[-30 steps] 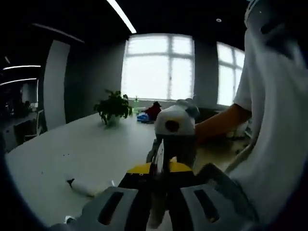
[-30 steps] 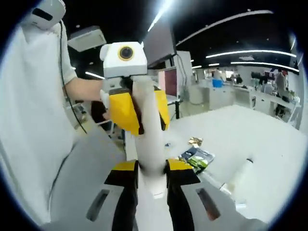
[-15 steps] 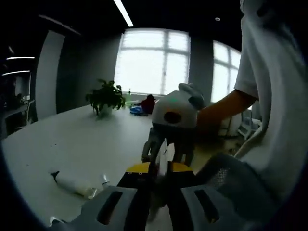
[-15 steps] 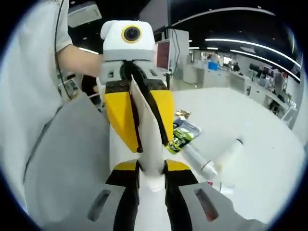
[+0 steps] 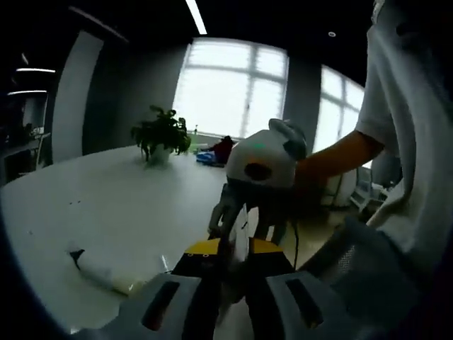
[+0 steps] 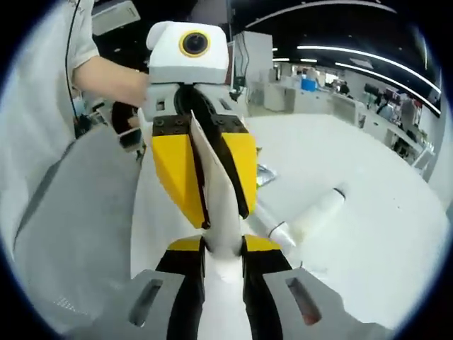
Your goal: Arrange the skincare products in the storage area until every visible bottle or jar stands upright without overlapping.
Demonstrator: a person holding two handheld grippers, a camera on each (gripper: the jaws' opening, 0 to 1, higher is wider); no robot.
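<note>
Tube (image 6: 216,212) is white and flat-ended, pinched at both ends: right claw (image 6: 224,255) closed on one end, left claw (image 6: 205,177) at 12 o'clock clamped on the other. Two more white tubes (image 6: 311,216) lie on the desk (image 6: 375,234) around 2 o'clock, plus a potted plant (image 5: 161,138).

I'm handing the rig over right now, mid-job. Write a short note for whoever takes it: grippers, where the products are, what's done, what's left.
Both grippers are shut on one white tube held in the air between them: left gripper on its flat crimped end, right gripper on the other end.
Two more white tubes lie flat on the white table; another view shows one.
Done: nothing stands upright in view.
Left: stand the held tube, then the lying ones.
</note>
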